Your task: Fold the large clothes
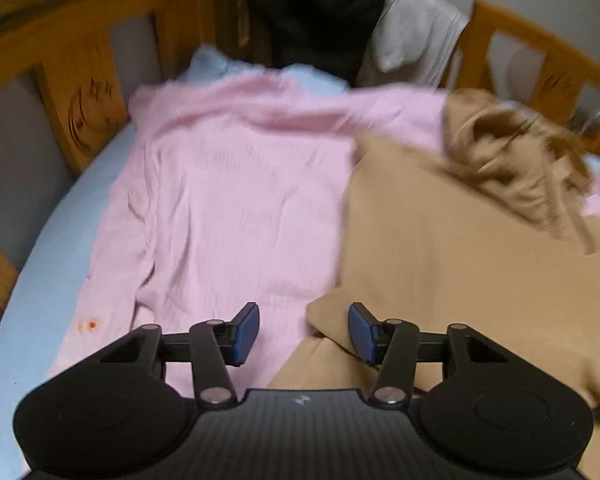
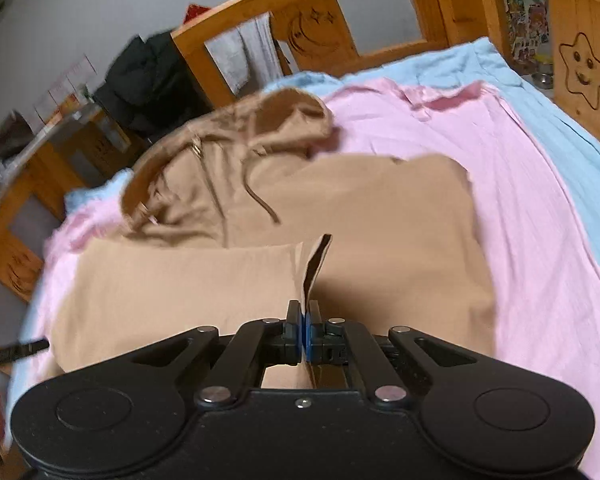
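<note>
A tan hoodie point(image 2: 380, 220) lies spread on a pink cloth point(image 2: 532, 208) on the bed, with its hood point(image 2: 284, 120) and drawstring at the far side. My right gripper point(image 2: 305, 332) is shut on an edge of the hoodie, and a fold of tan fabric stands up from between its blue pads. In the left wrist view the hoodie point(image 1: 440, 260) covers the right half and the pink cloth point(image 1: 228, 200) the middle. My left gripper point(image 1: 304, 334) hangs open just above the hoodie's near left corner, its pads apart and pressing on nothing.
A light blue sheet point(image 2: 572, 128) covers the mattress under the pink cloth. Wooden rails point(image 2: 380, 12) with carved moon and star shapes ring the bed. A black garment point(image 1: 320, 20) and a white cloth point(image 1: 416, 36) hang over the far rail.
</note>
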`<state>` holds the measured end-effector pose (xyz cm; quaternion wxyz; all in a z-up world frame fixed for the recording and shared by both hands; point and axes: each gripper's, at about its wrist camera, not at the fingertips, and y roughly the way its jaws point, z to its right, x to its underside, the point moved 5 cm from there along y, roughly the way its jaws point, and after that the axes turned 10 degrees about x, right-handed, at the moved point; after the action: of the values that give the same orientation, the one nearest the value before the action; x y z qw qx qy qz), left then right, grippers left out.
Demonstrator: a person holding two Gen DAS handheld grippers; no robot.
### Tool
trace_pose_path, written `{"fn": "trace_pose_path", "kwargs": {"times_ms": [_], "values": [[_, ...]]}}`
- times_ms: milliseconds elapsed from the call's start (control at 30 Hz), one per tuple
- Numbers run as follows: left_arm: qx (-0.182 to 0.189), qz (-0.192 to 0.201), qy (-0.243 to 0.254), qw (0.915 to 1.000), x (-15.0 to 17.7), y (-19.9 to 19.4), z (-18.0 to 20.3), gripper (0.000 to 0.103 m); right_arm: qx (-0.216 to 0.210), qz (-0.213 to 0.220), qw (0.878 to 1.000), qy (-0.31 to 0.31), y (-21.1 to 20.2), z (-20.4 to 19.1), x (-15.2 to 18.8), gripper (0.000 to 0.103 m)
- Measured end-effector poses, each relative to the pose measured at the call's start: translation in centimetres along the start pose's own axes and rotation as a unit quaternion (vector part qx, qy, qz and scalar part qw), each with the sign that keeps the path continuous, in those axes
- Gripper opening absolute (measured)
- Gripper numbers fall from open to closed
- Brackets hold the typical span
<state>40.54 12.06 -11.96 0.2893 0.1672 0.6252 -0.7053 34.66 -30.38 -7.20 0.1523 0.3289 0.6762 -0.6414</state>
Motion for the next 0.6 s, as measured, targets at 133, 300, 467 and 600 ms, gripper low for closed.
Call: {"fn": "trace_pose_path", "kwargs": {"times_ms": [133, 300, 467, 600], "values": [[-0.019, -0.009, 0.003, 0.9998, 0.7, 2.3, -0.1, 0.062, 0.055, -0.003, 0.997, -0.056, 2.7, -0.3, 2.2, 0.009], [-0.019, 0.005, 0.007, 0.9998, 0.9, -0.2, 0.5, 0.061, 0.083, 0.032, 0.990, -0.107, 1.3, -1.3, 2.5, 0.044], [0.007, 0.036, 0.063, 0.9973, 1.5, -2.6, 2.5, 0.069, 0.066, 0.099, 0.961, -0.248, -2.3, -4.8, 4.4, 0.058], [0.002, 0.006, 0.081, 0.9967, 2.4, -0.4, 4.2, 0.069, 0.075, 0.072, 0.935, -0.338, -0.7, -6.8, 7.9, 0.061]]}}
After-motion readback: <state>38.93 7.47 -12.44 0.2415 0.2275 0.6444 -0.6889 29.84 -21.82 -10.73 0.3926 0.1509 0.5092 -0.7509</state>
